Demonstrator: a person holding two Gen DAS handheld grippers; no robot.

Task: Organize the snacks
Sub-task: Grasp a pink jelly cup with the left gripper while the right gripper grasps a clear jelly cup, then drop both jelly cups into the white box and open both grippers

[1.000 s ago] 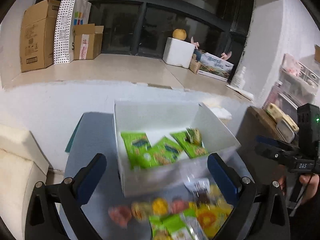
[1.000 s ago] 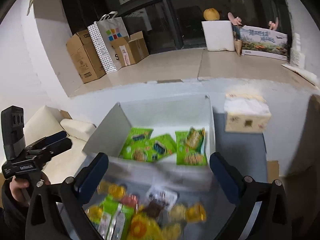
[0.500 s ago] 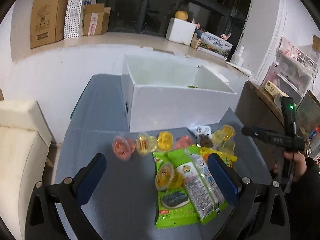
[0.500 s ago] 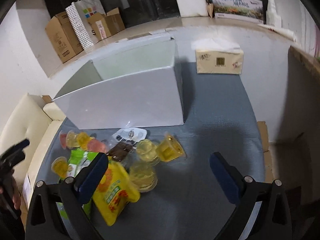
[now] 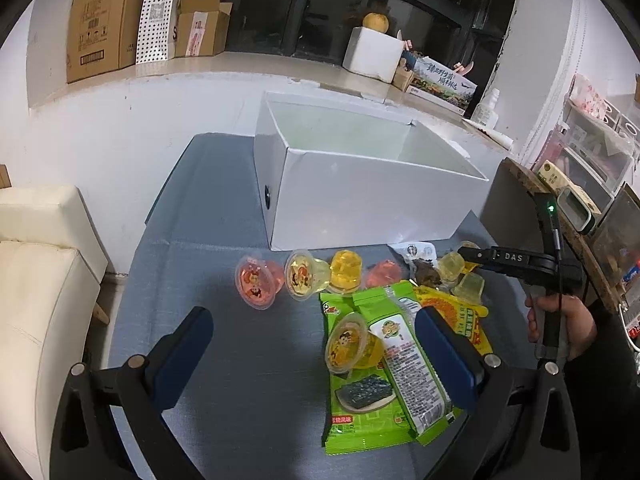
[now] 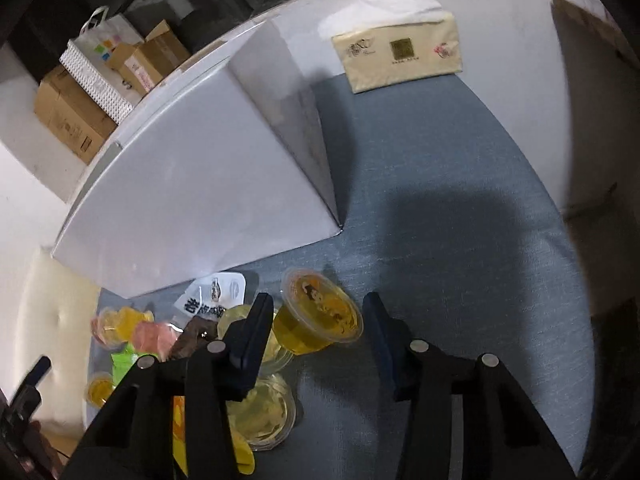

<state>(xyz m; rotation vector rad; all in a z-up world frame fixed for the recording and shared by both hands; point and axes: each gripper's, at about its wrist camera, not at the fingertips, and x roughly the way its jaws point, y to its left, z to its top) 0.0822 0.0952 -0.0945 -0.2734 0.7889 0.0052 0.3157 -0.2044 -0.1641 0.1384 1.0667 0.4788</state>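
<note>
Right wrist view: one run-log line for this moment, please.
right hand-held gripper open, straddling yellow jelly cup | left hand-held gripper open | white box behind

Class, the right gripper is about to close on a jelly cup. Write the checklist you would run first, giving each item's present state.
1. Right gripper open wide enough for the cup: ok, a gap shows beside each finger.
2. Yellow jelly cup between the fingers: ok, though it lies tilted.
3. Neighbouring clear cup clear of the left finger: not ok, the finger overlaps it.
4. White box open on top: ok.
5. Room inside the box: cannot tell, its floor is hidden.
6. Left gripper out of the way: ok, open and empty over the green packets.
</note>
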